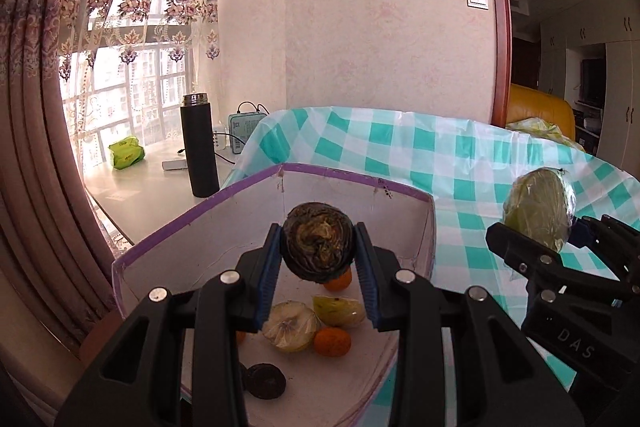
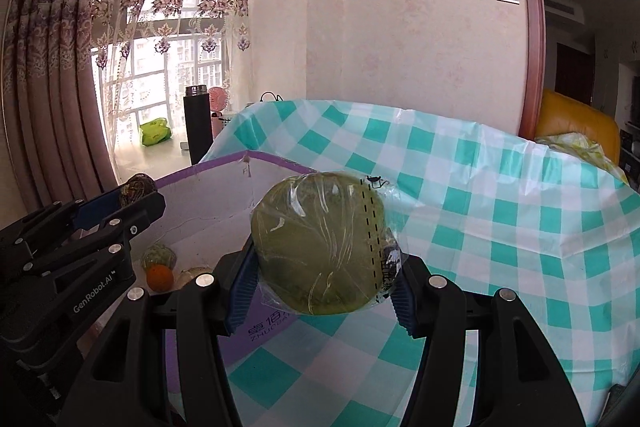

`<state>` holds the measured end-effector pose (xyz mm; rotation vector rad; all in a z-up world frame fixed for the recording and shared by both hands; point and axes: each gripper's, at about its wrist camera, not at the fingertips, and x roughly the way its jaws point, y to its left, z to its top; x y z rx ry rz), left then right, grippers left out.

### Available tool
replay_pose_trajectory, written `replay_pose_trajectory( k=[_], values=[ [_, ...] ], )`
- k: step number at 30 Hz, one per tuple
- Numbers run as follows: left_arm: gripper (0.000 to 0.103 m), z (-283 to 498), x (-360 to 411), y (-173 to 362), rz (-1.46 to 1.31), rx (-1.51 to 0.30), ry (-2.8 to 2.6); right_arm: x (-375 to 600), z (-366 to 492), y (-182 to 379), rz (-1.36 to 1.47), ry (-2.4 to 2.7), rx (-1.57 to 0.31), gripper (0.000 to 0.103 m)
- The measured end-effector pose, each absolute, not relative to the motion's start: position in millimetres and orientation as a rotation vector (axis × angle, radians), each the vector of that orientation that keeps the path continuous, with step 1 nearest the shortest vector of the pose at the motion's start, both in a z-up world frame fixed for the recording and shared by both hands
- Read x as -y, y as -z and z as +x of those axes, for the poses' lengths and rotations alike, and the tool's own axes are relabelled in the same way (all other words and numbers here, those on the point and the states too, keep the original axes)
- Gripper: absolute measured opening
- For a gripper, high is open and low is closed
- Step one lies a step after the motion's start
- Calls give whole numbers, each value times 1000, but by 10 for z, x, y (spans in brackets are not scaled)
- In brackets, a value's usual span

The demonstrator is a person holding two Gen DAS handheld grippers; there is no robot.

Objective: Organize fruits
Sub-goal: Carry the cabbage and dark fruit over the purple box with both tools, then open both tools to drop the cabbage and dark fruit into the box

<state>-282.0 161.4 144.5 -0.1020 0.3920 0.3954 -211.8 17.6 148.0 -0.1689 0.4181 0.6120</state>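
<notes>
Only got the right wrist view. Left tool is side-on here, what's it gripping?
Observer: A dark round fruit, clamped between the left tool's pads above the white box.
Operator: Front of the box is hidden for me. Anything there?
Observer: A dark flat disc lies on the box floor at the near end.
Operator: I see one orange. More?
Observer: Two clear ones: a near orange and a far orange partly behind the held fruit.
</notes>
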Motion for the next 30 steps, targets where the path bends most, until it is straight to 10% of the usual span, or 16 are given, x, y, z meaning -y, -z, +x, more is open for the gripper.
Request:
replay_pose_trajectory(
  k=[21, 30],
  values=[
    [38, -2299, -2641, -860, -196, -925, -411, -1815, -1629, -936, -714, -755, -855, 56],
    [64, -2204, -2767, -805, -186, -1032, -420, -1930, -1519, -758, -812, -739, -939, 56]
  ],
)
